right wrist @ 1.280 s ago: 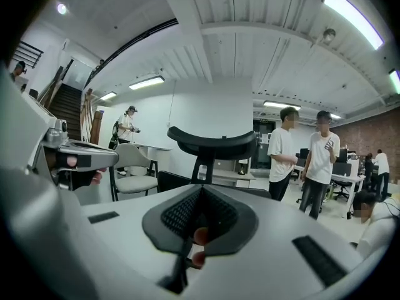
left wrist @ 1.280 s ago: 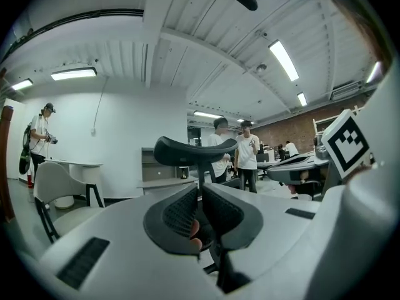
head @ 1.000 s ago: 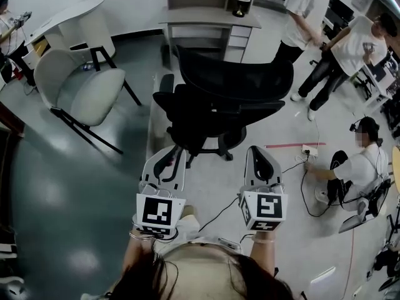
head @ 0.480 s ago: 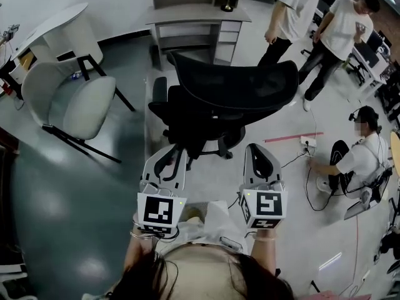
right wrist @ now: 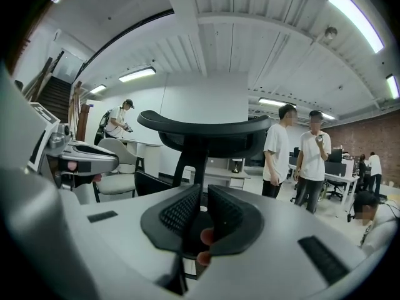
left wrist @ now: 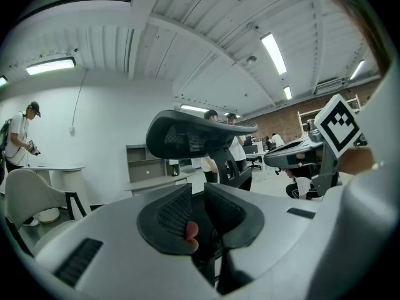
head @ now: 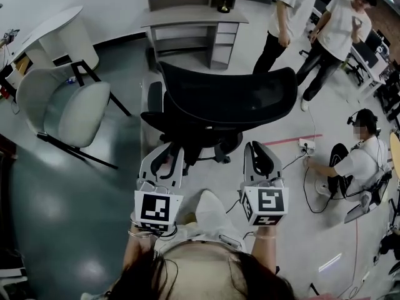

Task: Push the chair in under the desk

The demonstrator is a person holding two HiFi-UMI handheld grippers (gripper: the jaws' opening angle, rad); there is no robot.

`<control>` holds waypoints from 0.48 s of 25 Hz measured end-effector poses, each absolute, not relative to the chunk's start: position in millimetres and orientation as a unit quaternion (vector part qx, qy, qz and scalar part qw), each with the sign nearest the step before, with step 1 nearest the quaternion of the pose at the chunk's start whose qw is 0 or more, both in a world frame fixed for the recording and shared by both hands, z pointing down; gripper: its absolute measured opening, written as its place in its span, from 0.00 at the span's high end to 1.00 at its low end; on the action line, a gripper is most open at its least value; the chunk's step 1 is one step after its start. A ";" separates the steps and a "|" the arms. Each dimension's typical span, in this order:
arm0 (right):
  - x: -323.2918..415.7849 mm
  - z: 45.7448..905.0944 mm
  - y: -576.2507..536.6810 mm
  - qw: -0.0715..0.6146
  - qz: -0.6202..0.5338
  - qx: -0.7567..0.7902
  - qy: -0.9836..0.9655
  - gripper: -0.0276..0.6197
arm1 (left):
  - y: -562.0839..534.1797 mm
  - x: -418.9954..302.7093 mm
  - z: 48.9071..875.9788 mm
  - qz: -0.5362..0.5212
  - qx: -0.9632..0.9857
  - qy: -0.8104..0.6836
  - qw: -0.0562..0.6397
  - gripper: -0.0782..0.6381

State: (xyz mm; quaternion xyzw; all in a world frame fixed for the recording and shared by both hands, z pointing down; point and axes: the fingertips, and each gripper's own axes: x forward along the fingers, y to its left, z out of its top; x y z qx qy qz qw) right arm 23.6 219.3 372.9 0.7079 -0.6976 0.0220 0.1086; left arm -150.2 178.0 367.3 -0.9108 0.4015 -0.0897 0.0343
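A black mesh office chair stands in front of me with its back toward me. Beyond it is the grey desk with drawers. My left gripper reaches to the lower left of the chair's back, and my right gripper to its lower right. Whether either touches the chair I cannot tell. In the left gripper view the chair's backrest looms above the left gripper. Its jaws have just been opening and stand slightly parted with nothing between them. The right gripper is shut and empty below the backrest.
A white armchair and a round white table stand at the left. Two people stand to the right of the desk. Another person crouches on the floor at the right, by a power strip with cables.
Both grippers have advanced toward the chair, whose back now looks larger and nearer in the head view. The desk has shifted left in the picture.
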 end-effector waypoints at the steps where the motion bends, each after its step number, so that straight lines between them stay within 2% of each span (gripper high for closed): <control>1: 26.5 373.5 215.7 0.113 0.020 0.706 -0.698 0.91 | 174.7 -147.5 368.3 -0.091 -0.911 0.402 0.034 0.82; 6: 42.4 375.1 198.2 0.136 0.013 0.697 -0.704 0.90 | 158.2 -133.3 372.1 -0.106 -0.909 0.402 0.037 0.78; 9: 49.1 380.0 188.4 0.153 0.013 0.689 -0.708 0.83 | 148.7 -127.6 377.9 -0.119 -0.907 0.402 0.039 0.76; 12: 55.9 386.5 179.6 0.167 0.014 0.684 -0.710 0.81 | 139.4 -123.0 385.3 -0.138 -0.903 0.404 0.048 0.75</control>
